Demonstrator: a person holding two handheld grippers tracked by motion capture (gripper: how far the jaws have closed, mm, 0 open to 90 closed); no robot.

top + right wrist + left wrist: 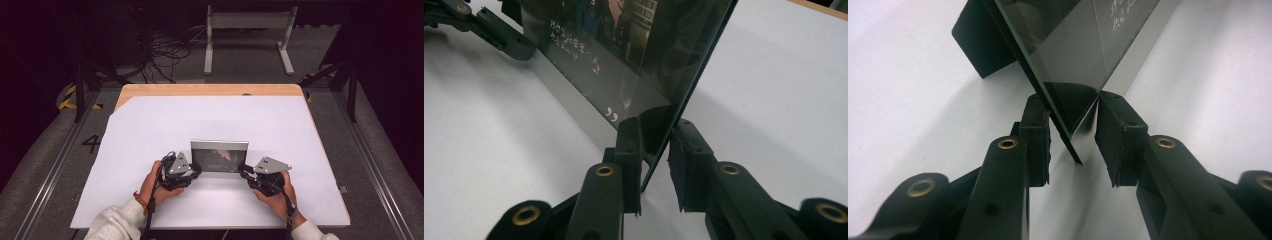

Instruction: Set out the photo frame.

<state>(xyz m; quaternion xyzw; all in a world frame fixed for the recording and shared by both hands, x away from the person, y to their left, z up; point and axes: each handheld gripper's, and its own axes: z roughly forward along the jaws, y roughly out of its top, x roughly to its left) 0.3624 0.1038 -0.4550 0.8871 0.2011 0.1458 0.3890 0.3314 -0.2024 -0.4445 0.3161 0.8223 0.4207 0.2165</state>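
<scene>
A small picture frame with a silver border and dark glass stands upright on the white sheet, near its front. My left gripper holds its lower left corner. In the left gripper view the frame runs between the jaws and both pads of my left gripper press on it; a black back stand props it up. My right gripper is at the lower right corner. In the right gripper view the frame sits between the jaws of my right gripper, with a gap beside one pad.
The white sheet covers a wooden table whose far edge shows bare. Beyond it lie floor cables and a white stand. Metal rails run along both sides. The left gripper shows at the top left of the right gripper view.
</scene>
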